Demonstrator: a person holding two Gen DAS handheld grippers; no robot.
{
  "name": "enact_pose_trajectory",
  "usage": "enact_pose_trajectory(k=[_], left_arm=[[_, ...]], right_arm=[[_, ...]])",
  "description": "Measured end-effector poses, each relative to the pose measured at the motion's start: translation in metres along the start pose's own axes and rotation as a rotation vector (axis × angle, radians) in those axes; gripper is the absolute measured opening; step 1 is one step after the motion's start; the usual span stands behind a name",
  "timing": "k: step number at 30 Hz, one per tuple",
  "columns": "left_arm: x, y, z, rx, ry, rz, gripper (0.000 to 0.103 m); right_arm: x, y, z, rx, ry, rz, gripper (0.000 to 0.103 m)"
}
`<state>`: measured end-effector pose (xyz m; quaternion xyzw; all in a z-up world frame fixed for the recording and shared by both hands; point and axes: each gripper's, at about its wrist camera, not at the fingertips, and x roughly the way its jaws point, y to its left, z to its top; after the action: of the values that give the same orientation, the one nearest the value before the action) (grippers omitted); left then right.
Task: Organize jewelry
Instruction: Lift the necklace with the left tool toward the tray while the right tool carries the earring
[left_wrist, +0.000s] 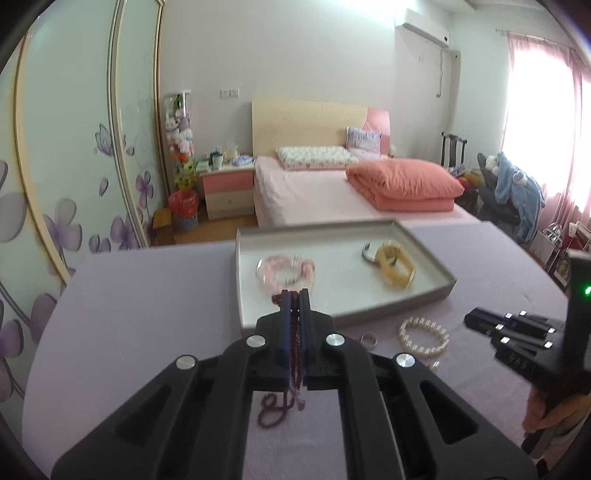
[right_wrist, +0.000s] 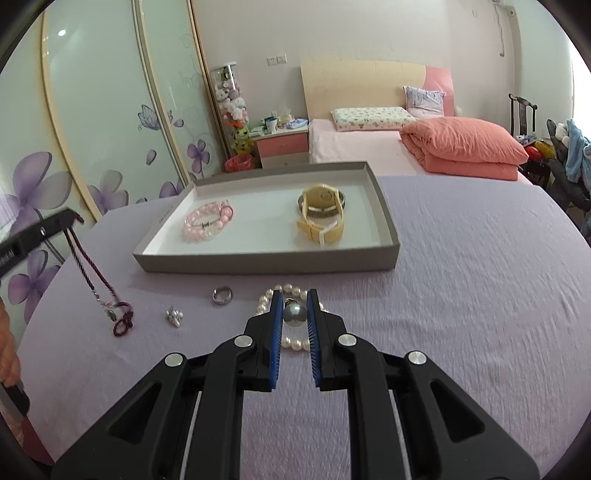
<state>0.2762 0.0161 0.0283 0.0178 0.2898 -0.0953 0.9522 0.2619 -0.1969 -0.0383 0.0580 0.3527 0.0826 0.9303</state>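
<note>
My left gripper (left_wrist: 294, 295) is shut on a dark red cord necklace (left_wrist: 293, 332), lifted above the purple cloth; its lower end trails on the cloth (right_wrist: 122, 319). The gripper also shows in the right wrist view (right_wrist: 74, 218). My right gripper (right_wrist: 294, 295) is shut on a large grey pearl (right_wrist: 294, 314), just above a white pearl bracelet (right_wrist: 291, 341). A grey tray (right_wrist: 266, 260) holds a pink bead bracelet (right_wrist: 207, 223), a yellow watch (right_wrist: 323, 221) and a metal bangle (right_wrist: 341, 199). A silver ring (right_wrist: 222, 295) and a small silver cluster (right_wrist: 174, 316) lie on the cloth.
The purple cloth (right_wrist: 461, 277) covers a round table. A bed (right_wrist: 369, 147) with a folded orange quilt stands behind it, a wardrobe (right_wrist: 92, 110) with flower doors to the left. My hand shows at the left edge (right_wrist: 7, 354).
</note>
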Motion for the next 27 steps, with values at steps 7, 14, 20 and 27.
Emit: enact_pose_trajectory(k=[7, 14, 20, 27], left_arm=[[-0.014, -0.014, 0.048, 0.025, -0.066, -0.01, 0.005], [-0.021, -0.027, 0.1, 0.038, -0.144, 0.012, 0.005], [0.001, -0.033, 0.121, 0.024, -0.153, 0.02, 0.005], [0.043, -0.035, 0.133, 0.007, -0.135, 0.06, 0.005]], right_arm=[[0.0, 0.002, 0.02, -0.011, -0.034, 0.004, 0.014], [0.001, 0.001, 0.05, -0.01, -0.085, 0.006, 0.014], [0.016, -0.004, 0.07, 0.002, -0.094, -0.002, 0.014], [0.035, -0.004, 0.08, 0.01, -0.086, -0.004, 0.014]])
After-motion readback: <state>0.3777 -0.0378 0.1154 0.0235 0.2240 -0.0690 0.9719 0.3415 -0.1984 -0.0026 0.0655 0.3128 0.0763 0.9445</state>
